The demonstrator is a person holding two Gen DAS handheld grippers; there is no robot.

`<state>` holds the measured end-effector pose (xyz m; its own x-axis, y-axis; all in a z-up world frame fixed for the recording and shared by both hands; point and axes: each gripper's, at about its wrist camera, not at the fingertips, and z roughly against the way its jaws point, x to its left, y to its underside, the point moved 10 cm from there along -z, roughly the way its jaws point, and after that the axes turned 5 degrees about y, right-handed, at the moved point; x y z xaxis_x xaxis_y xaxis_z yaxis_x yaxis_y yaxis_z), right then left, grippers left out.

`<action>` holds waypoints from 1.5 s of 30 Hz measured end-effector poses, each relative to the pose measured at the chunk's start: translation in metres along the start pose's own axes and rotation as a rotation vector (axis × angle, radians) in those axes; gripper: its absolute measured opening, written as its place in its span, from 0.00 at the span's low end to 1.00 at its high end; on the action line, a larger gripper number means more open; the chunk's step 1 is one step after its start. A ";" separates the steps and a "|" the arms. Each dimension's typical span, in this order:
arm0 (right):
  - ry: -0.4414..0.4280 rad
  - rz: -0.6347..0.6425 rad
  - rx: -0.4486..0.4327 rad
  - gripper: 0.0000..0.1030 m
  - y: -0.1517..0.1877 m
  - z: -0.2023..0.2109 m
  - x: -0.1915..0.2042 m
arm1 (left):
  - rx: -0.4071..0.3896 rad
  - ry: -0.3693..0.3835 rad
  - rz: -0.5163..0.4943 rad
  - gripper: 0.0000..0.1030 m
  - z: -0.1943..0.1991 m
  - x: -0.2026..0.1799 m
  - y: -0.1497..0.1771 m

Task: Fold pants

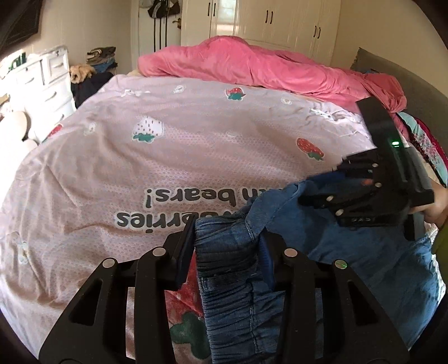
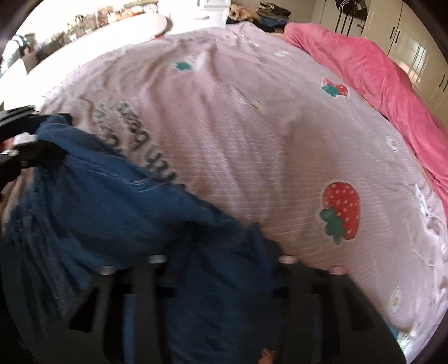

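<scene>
Blue denim pants [image 1: 238, 294] with a gathered elastic waistband hang between both grippers above the bed. My left gripper [image 1: 228, 252] is shut on the waistband at the bottom middle of the left wrist view. My right gripper [image 1: 316, 193] shows at the right of that view, shut on another part of the pants edge. In the right wrist view the pants [image 2: 126, 212] fill the lower left, blurred, and my right gripper [image 2: 221, 260] is shut on the cloth. The left gripper [image 2: 25, 142] shows at the left edge there, holding the far end.
A pale pink bedspread [image 1: 182, 156] with strawberry prints and black lettering covers the bed. A bunched pink blanket [image 1: 252, 64] lies along the far side. A white dresser [image 1: 42, 81] stands at left, white wardrobes [image 1: 280, 19] behind. Patterned cloth [image 1: 428, 145] lies at right.
</scene>
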<state>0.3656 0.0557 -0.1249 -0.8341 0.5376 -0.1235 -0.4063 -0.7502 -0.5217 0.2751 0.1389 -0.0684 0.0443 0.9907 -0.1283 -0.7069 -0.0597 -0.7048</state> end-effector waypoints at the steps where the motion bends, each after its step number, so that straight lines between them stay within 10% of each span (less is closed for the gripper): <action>1: 0.014 -0.010 -0.013 0.09 0.002 0.006 0.001 | -0.001 -0.005 -0.004 0.31 0.001 0.001 0.001; 18: 0.113 -0.228 -0.189 0.04 0.036 0.128 0.012 | -0.089 0.053 0.036 0.31 0.044 -0.011 0.000; 29: 0.054 -0.254 -0.276 0.04 0.095 0.188 0.086 | -0.176 0.036 0.026 0.31 0.109 -0.031 0.048; 45: -0.011 -0.306 -0.207 0.04 0.189 0.176 0.181 | 0.018 0.048 0.046 0.32 0.123 -0.042 0.150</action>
<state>0.0724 -0.0564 -0.0974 -0.6901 0.7200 0.0735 -0.5547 -0.4611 -0.6926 0.0798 0.1037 -0.0829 0.0453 0.9800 -0.1937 -0.7213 -0.1021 -0.6850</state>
